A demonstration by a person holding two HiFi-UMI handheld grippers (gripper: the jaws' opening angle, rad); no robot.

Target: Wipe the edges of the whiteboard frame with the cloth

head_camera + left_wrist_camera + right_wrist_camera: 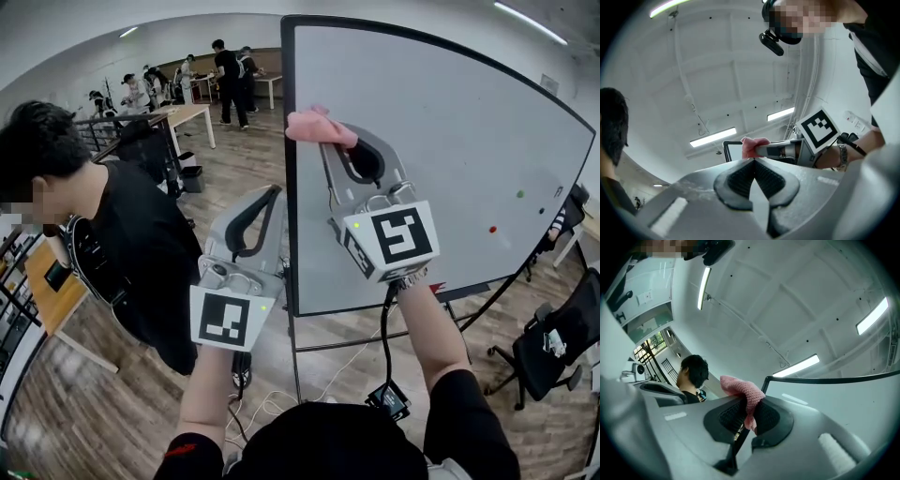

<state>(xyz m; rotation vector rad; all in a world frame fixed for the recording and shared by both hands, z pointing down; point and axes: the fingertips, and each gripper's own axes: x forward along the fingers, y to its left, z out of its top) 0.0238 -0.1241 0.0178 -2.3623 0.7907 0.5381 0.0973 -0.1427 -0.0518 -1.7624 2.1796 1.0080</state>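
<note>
whiteboard (441, 159), tall and on a stand, filled the right side of the head view, and its black frame (287, 216) ran straight down the middle of the picture. a person in a black shirt (131, 253) stood on the wooden floor (234, 169) just left of the board, turned away from it. a black office chair (553, 347) sat at the lower right, beyond the board's far end.

the right gripper (330, 145) was raised to the upper part of the frame's left edge, and its jaws were pinched tight on a pink cloth (317, 126). the bunched cloth lay against that edge, a little below the top corner. in the right gripper view the cloth (740, 389) bulged out above the clamped jaws, with a strip hanging down between the pads, and the frame's corner showed right beside it.

the left gripper (274, 190) was held lower, just left of the frame and apart from it. its jaws met at the tips with nothing between them, as the left gripper view showed (753, 161).

a green dot (519, 194) and a red dot (492, 229) sat on the board's right part.
</note>
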